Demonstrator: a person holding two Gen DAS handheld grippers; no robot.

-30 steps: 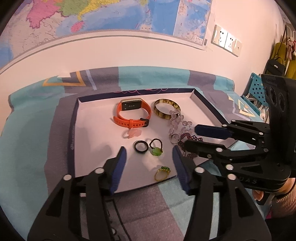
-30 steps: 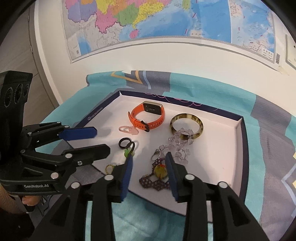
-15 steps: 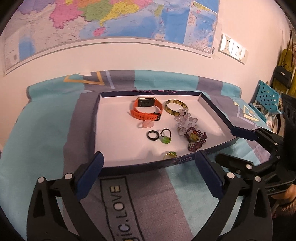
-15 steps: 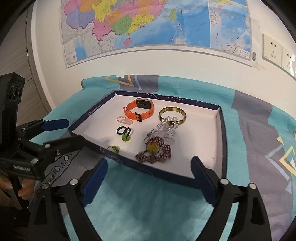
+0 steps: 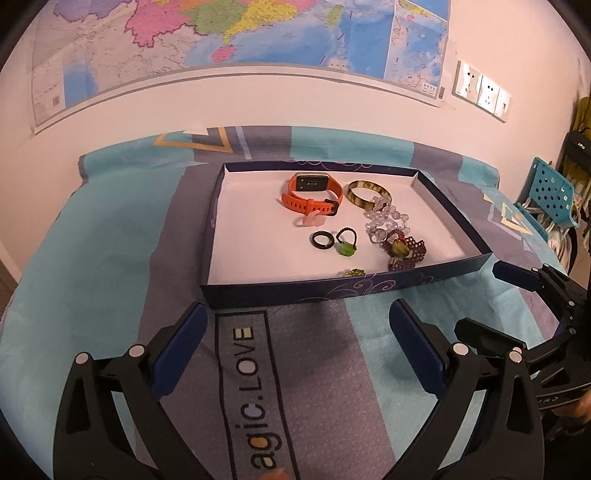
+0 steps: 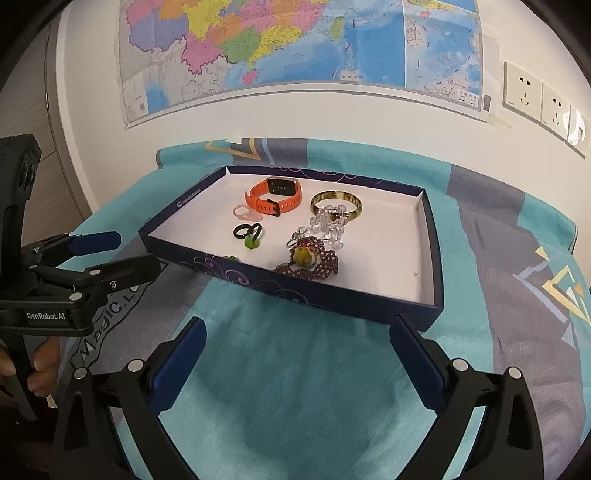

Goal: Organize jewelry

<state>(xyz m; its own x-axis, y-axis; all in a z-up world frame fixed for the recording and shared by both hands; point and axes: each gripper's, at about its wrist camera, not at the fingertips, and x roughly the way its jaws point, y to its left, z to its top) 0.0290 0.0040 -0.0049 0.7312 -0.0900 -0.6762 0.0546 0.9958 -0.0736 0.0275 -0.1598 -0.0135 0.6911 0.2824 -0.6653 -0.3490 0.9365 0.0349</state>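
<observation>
A shallow navy tray (image 5: 280,291) with a white floor lies on the patterned cloth. Inside it are an orange watch (image 5: 310,194), a mottled bangle (image 5: 365,192), a clear bead bracelet (image 5: 384,218), a pink ring (image 5: 312,220), a black ring (image 5: 322,240), a green-stone ring (image 5: 346,247), a dark red beaded piece (image 5: 404,251) and a small gold ring (image 5: 354,272) by the front wall. My left gripper (image 5: 295,310) stands open over the cloth just short of the tray. My right gripper (image 6: 297,322) hovers before the tray's near corner, its jaws opening with nothing between them.
A teal and grey cloth (image 6: 295,387) with printed lettering covers the table. A wall with a map (image 5: 240,33) and sockets (image 5: 480,92) rises behind. A blue perforated chair (image 5: 550,188) stands at the far right. A hand (image 6: 40,373) holds the left gripper's handle.
Both grippers have pulled back out of the tray to the cloth in front of it, and their jaws have spread wide. The jewelry stays where it lay.
</observation>
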